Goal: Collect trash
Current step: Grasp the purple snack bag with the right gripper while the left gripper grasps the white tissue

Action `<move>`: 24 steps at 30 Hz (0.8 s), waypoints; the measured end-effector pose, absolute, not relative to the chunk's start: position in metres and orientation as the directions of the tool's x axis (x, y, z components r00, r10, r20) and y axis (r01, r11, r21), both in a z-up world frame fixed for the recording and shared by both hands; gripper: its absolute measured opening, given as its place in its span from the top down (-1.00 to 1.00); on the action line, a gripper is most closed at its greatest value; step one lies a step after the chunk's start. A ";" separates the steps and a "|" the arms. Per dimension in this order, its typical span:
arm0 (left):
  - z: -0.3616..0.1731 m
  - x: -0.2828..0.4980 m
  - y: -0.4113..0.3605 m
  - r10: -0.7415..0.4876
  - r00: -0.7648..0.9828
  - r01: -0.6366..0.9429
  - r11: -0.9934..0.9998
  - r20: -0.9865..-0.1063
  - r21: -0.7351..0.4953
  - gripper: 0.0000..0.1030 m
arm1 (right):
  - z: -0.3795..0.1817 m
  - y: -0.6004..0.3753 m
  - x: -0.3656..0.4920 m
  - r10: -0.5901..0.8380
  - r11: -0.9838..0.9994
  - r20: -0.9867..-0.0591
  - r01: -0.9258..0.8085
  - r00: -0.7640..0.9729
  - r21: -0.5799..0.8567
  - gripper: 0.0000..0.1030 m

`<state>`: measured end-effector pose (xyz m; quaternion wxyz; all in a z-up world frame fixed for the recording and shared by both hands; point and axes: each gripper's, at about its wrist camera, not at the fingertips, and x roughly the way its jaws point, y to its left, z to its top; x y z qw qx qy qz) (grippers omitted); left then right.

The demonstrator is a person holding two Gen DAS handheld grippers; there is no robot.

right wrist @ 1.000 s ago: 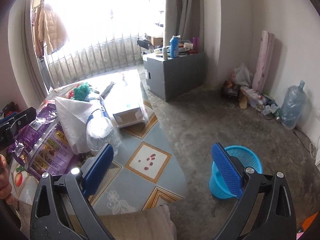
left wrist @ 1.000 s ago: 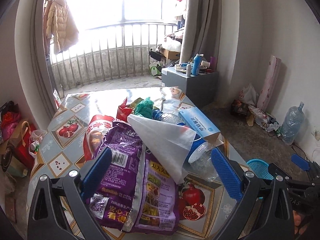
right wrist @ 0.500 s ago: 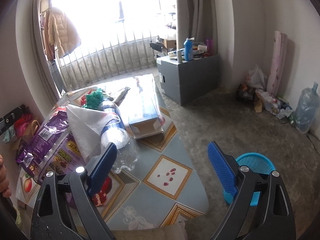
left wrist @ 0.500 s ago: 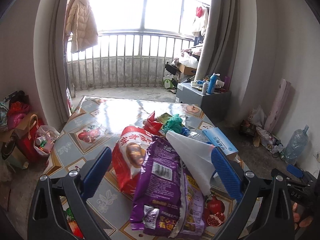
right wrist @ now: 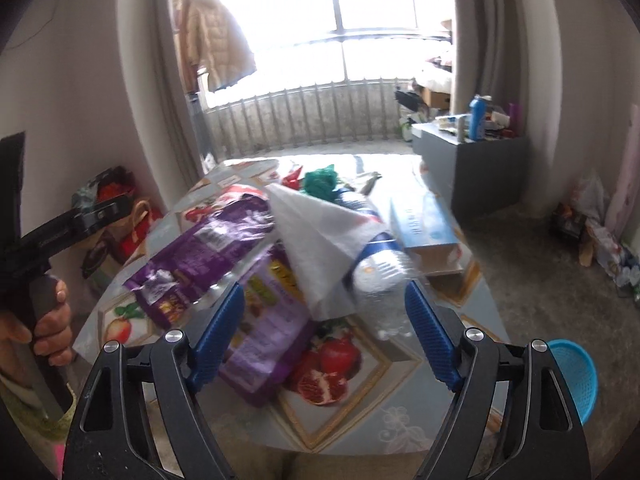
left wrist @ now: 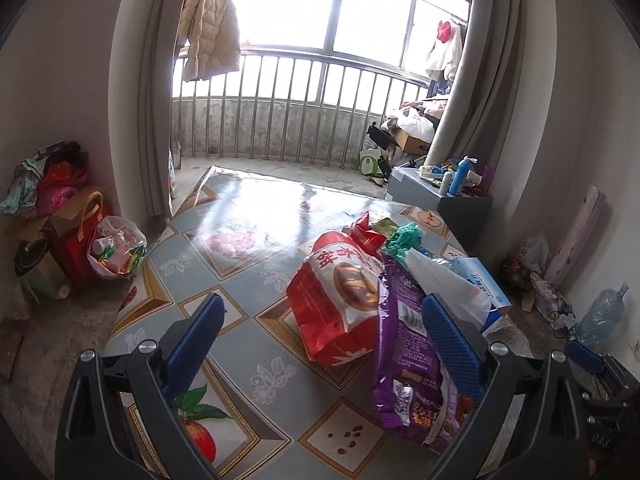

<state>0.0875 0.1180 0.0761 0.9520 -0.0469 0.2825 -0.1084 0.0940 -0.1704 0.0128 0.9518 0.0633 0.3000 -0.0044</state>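
A heap of trash lies on the patterned table (left wrist: 240, 248): a red snack bag (left wrist: 340, 300), a purple bag (left wrist: 408, 360), a white paper sheet (right wrist: 320, 248), a clear plastic bottle (right wrist: 380, 276), a blue box (right wrist: 424, 228) and a green wad (right wrist: 320, 180). My left gripper (left wrist: 320, 344) is open, the red bag lying ahead between its fingers, the purple bag at the right finger. My right gripper (right wrist: 324, 340) hangs before the purple bag (right wrist: 224, 248) and the bottle; its jaws are closing, the pads touching nothing. A hand (right wrist: 44, 332) holds the left tool.
A blue basket (right wrist: 576, 376) stands on the floor right of the table. A grey cabinet (right wrist: 472, 168) with bottles is at the back right. Bags and boxes (left wrist: 68, 236) pile up by the left wall, more clutter (left wrist: 552, 280) by the right wall. A railing (left wrist: 304, 112) runs under the window.
Both views have swung left. The trash heap now sits right of centre in the left wrist view and straight ahead in the right wrist view. The right jaws have narrowed slightly.
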 end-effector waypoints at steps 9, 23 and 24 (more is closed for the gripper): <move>0.058 0.096 0.162 -0.159 0.798 0.074 0.983 -0.581 -0.168 -0.74 | -0.016 -0.084 0.111 0.158 0.970 -0.636 -0.239 0.755 -0.043 -0.50; 0.050 0.099 0.177 -0.182 0.785 0.063 0.974 -0.592 -0.217 -0.62 | -0.047 -0.055 0.129 -0.137 0.924 -0.573 -0.105 0.808 -0.368 0.23; 0.051 0.098 0.177 -0.187 0.787 0.068 0.973 -0.588 -0.219 -0.61 | -0.048 -0.053 0.129 -0.140 0.927 -0.573 -0.097 0.808 -0.363 0.30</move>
